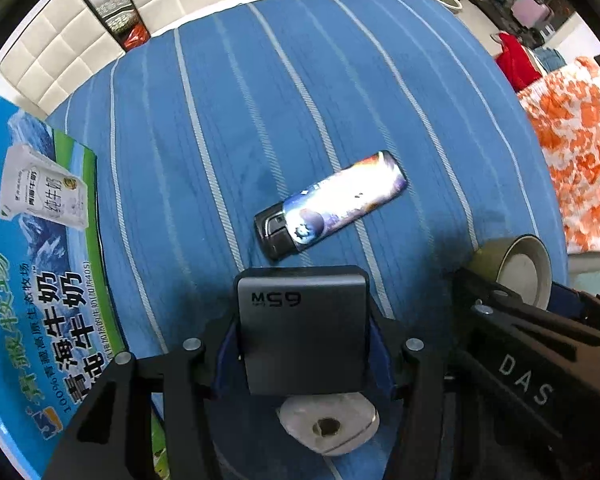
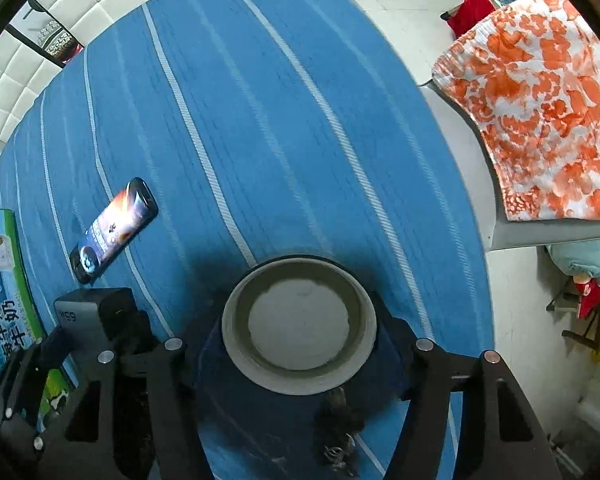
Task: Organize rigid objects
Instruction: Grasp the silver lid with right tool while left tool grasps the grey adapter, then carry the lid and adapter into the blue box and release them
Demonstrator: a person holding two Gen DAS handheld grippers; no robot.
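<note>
My left gripper (image 1: 302, 344) is clamped on a grey 65W charger block (image 1: 302, 332), one finger on each side of it, the printed face turned toward the camera. My right gripper (image 2: 300, 332) is closed around a roll of tape (image 2: 299, 326), which I see end-on, its pale core facing the lens.

I take the lighter (image 1: 330, 204) as my landmark. It lies flat on the blue striped bedsheet (image 1: 260, 100), its galaxy-print body angled, its black cap end pointing toward the charger block. The block sits just short of that cap end, near it but apart. In the right wrist view the lighter (image 2: 114, 230) is off to the left of the tape roll, well apart, with the charger block (image 2: 88, 312) just below it.

Left of the lighter, well apart, a blue and green milk carton box (image 1: 40, 260) lies along the edge of the sheet. Right of the lighter, the tape roll (image 1: 516, 270) and the right gripper's black frame crowd in near my left gripper. Beneath the charger block a flat white object with a dark hole (image 1: 328, 424) rests on the sheet; I cannot tell what it is. Far right of the lighter, beyond the sheet's edge, an orange and white patterned cloth (image 2: 540, 100) drapes over something. Below the tape roll, a dark tangled clump (image 2: 338, 428) lies on the sheet.
</note>
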